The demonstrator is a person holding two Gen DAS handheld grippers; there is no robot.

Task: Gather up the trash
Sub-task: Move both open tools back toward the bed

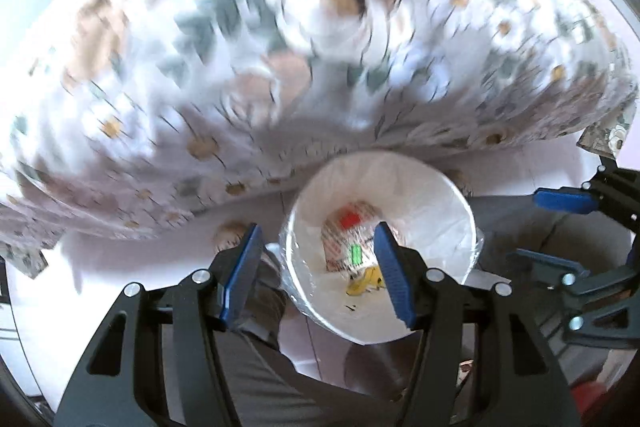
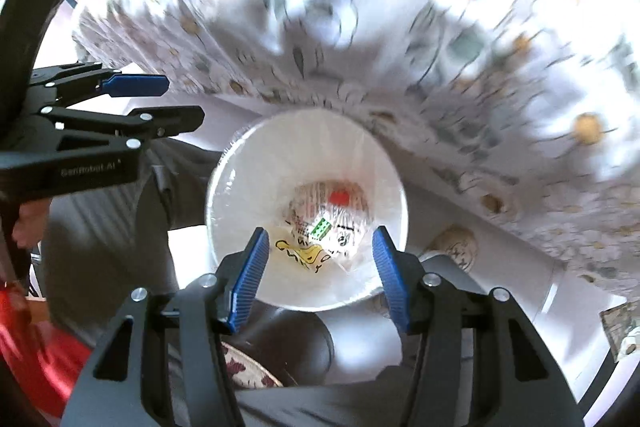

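A white bin lined with a clear bag (image 1: 424, 187) stands on the floor below the table; it also shows in the right wrist view (image 2: 248, 163). Inside lie crumpled wrappers (image 1: 352, 227) (image 2: 332, 211) with red and green print and a yellow scrap (image 1: 362, 283) (image 2: 308, 253). My left gripper (image 1: 316, 275) is open and empty above the bin's near rim. My right gripper (image 2: 320, 279) is open and empty over the bin. Each gripper shows in the other's view: the right one (image 1: 560, 227) and the left one (image 2: 160, 103).
A table with a flowered cloth (image 1: 280, 87) (image 2: 440, 67) hangs over the far side of the bin, blurred by motion. A person's grey-trousered legs (image 1: 260, 367) (image 2: 100, 227) are beside the bin. A red object (image 2: 36, 347) lies at the lower left.
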